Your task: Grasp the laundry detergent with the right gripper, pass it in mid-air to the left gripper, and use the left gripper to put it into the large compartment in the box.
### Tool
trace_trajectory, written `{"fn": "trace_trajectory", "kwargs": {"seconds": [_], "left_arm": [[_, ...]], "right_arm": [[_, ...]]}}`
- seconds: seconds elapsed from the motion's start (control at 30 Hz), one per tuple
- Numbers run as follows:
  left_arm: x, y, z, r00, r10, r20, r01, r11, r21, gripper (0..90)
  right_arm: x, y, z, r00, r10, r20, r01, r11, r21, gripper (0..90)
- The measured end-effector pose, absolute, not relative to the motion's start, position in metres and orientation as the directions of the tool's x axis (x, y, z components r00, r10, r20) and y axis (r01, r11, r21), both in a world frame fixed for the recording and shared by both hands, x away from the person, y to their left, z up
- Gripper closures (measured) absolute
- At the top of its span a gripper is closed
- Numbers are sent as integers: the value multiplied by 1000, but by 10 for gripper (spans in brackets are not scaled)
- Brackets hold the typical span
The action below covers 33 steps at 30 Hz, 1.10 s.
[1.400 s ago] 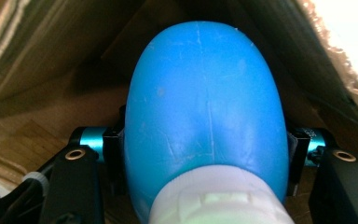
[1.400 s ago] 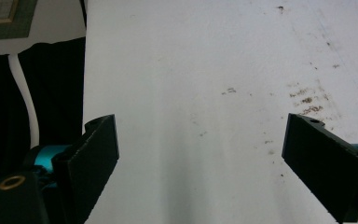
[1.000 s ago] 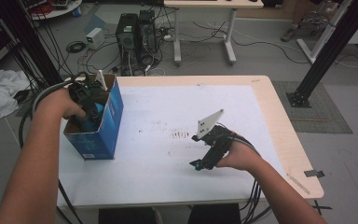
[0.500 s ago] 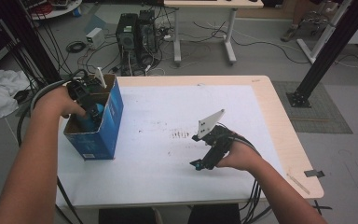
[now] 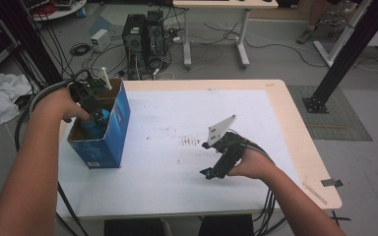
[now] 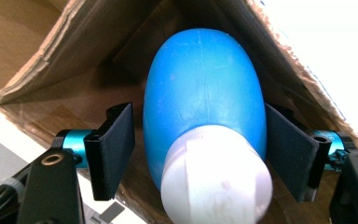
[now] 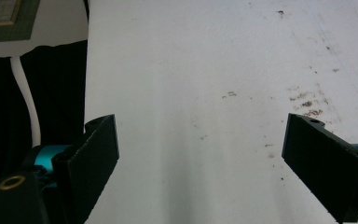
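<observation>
At the left of the high view, the left gripper (image 5: 92,105) reaches into the box (image 5: 112,132), where the bottle (image 6: 204,112) lies. Its jaws have just been opening; the left gripper view shows a gap at the left pad, with the bottle between them, so I judge it released. Pulling out crookedly could catch the cap or tip the box. The right gripper (image 5: 215,172) rests on the worktop (image 5: 167,187), jaws wide and empty.

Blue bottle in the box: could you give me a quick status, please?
Left tool in box, just been opening, gap at left pad. Blue bottle between. Right tool open over table. Nothing blocking.
</observation>
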<state>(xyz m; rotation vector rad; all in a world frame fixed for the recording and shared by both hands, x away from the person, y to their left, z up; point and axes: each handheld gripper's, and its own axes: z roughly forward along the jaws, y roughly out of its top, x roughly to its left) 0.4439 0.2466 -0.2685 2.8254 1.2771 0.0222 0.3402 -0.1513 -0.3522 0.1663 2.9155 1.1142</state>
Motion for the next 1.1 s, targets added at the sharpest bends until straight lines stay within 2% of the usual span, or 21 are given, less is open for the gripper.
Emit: {"fn": "trace_trajectory", "kwargs": {"seconds": [0.73, 1.1], "left_arm": [[432, 254, -237, 674, 738, 25, 735, -674, 82, 215], [416, 246, -198, 690, 722, 53, 714, -691, 113, 164]], "right_arm": [[338, -151, -345, -995, 100, 16, 86, 745, 661, 101], [339, -152, -334, -994, 107, 5, 84, 750, 656, 101]]}}
